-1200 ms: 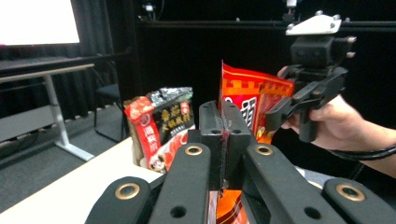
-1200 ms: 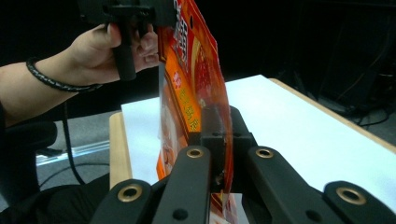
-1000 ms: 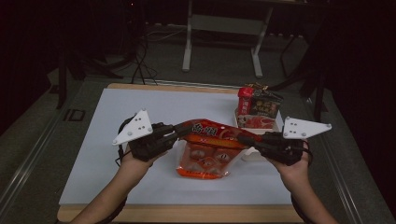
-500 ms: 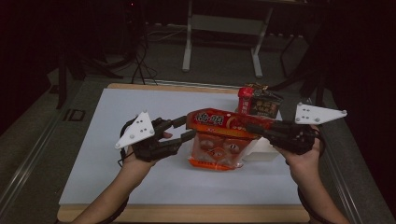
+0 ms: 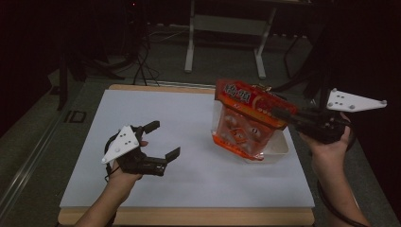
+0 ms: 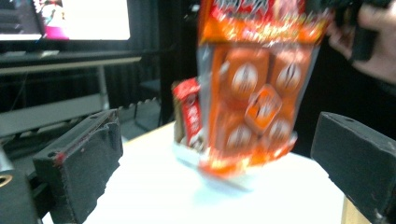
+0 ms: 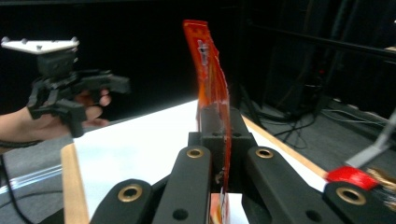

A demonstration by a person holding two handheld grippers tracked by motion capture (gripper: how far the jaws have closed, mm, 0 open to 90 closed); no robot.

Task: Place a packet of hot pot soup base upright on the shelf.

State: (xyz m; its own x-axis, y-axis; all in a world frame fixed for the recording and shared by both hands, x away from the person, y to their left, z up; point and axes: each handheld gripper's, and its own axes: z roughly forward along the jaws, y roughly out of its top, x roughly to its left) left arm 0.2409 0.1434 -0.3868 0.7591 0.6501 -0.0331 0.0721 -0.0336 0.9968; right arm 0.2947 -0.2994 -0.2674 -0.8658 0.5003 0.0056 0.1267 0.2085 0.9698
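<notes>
An orange snack bag (image 5: 243,125) with several small orange packs inside hangs above the right side of the white board. My right gripper (image 5: 280,113) is shut on its top edge, and in the right gripper view the jaws pinch the bag's thin edge (image 7: 212,84). My left gripper (image 5: 163,140) sits low over the left of the board, apart from the bag. Its jaws have just been opening and nothing is between them. In the left gripper view the bag (image 6: 254,93) hangs farther off beyond the two wide-apart pads (image 6: 84,158).
A white tray (image 5: 280,145) stands under and behind the bag, with a red packet (image 6: 189,112) upright in it. The white board (image 5: 189,142) lies on a wooden table; a metal stand (image 5: 227,28) and cables sit on the dark floor behind.
The left gripper opened, let go of the bag and dropped back to the left. The right gripper lifted the bag up and to the right, over the tray.
</notes>
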